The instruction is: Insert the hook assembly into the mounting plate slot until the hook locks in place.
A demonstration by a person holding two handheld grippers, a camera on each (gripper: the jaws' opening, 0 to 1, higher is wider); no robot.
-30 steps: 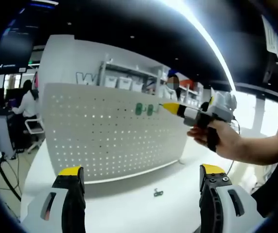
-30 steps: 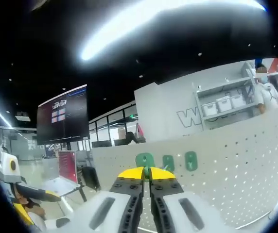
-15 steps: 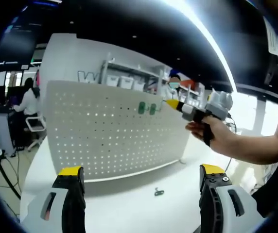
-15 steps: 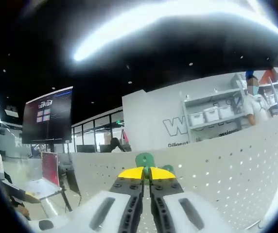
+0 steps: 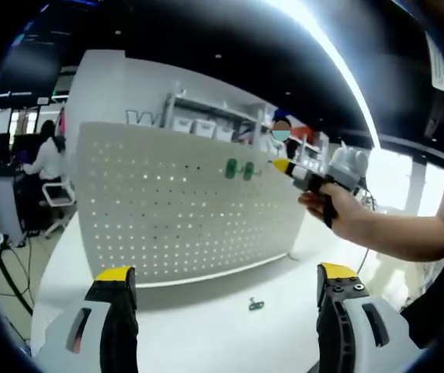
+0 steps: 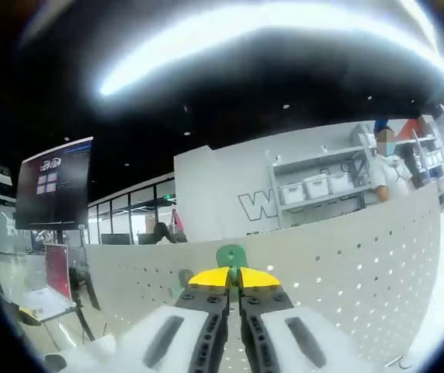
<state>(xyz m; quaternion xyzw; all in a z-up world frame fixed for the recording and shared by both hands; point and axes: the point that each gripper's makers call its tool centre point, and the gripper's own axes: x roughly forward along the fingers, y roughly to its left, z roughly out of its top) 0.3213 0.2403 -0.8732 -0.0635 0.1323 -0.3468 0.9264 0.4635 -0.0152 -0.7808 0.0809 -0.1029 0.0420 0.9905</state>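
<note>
I am pinching a green hook (image 6: 231,256) between my right gripper (image 6: 234,277) tips near the pegboard (image 5: 183,202); my left gripper (image 5: 222,280) is gaping empty above what looks like a small metal part (image 5: 256,304).

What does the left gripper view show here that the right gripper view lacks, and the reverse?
Left gripper view alone: the open left gripper, a small metal part lying on the white table, two green hooks mounted on the pegboard, and the right gripper held by a hand near them. Right gripper view alone: a green hook pinched in the shut right gripper's tips, and a dark wall screen. Shared: the white pegboard and the background shelving.
</note>
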